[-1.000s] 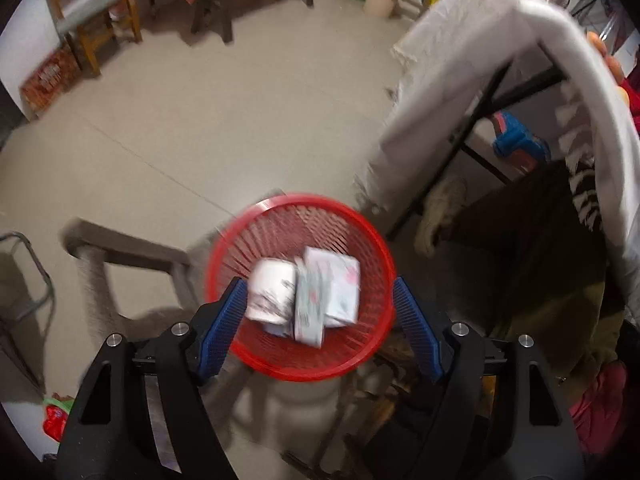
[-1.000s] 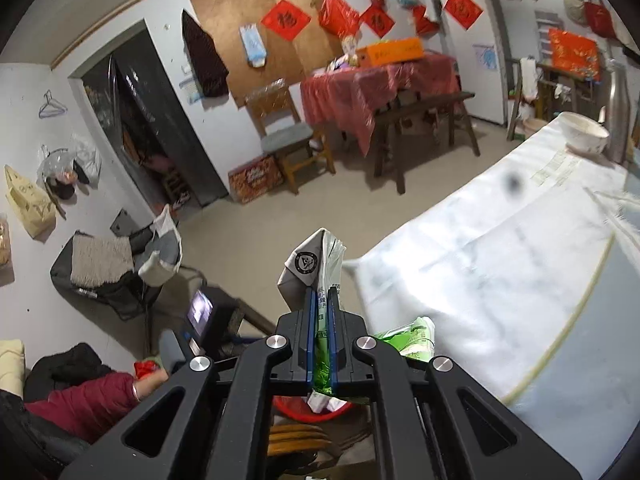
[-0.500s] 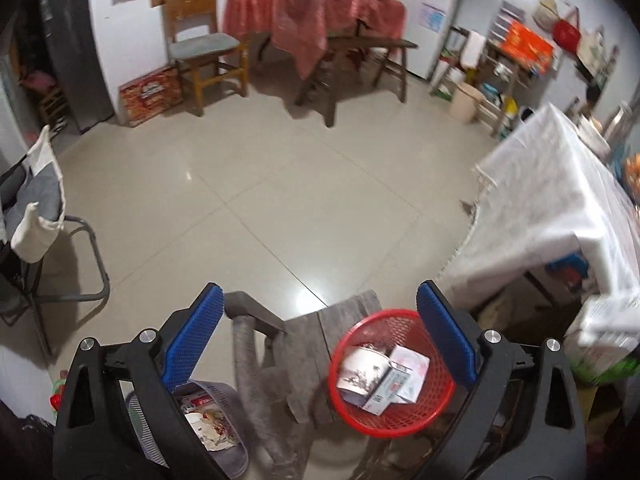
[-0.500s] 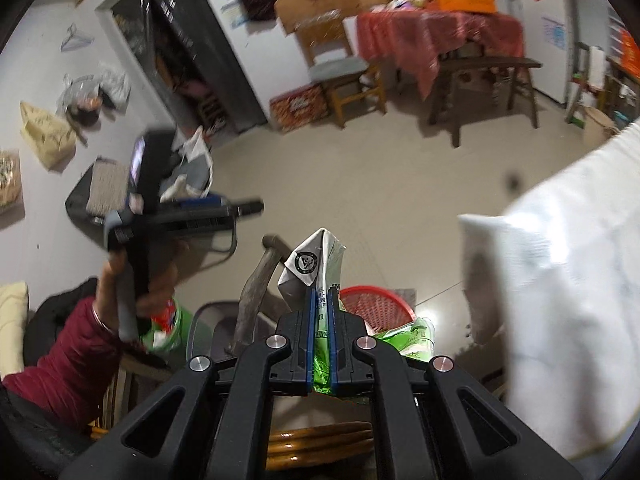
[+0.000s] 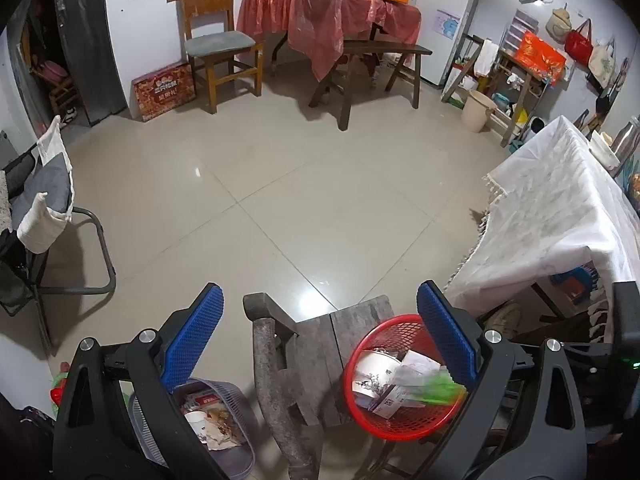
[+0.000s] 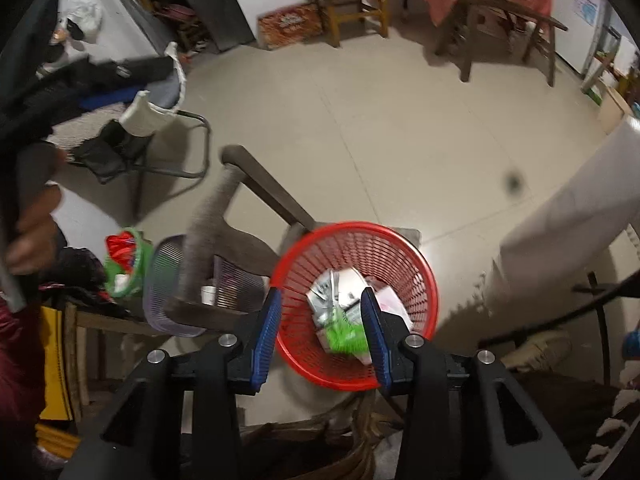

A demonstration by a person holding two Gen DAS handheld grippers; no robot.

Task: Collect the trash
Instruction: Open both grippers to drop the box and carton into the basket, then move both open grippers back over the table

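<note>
two grippers hover over the red basket [image 6: 356,300]: the right gripper [image 6: 320,320], nearer and directly above, has jaws opening with the green-and-white wrapper [image 6: 340,328] dropping free below them into the basket, while the left gripper [image 5: 320,336] gapes wide, empty.
</note>
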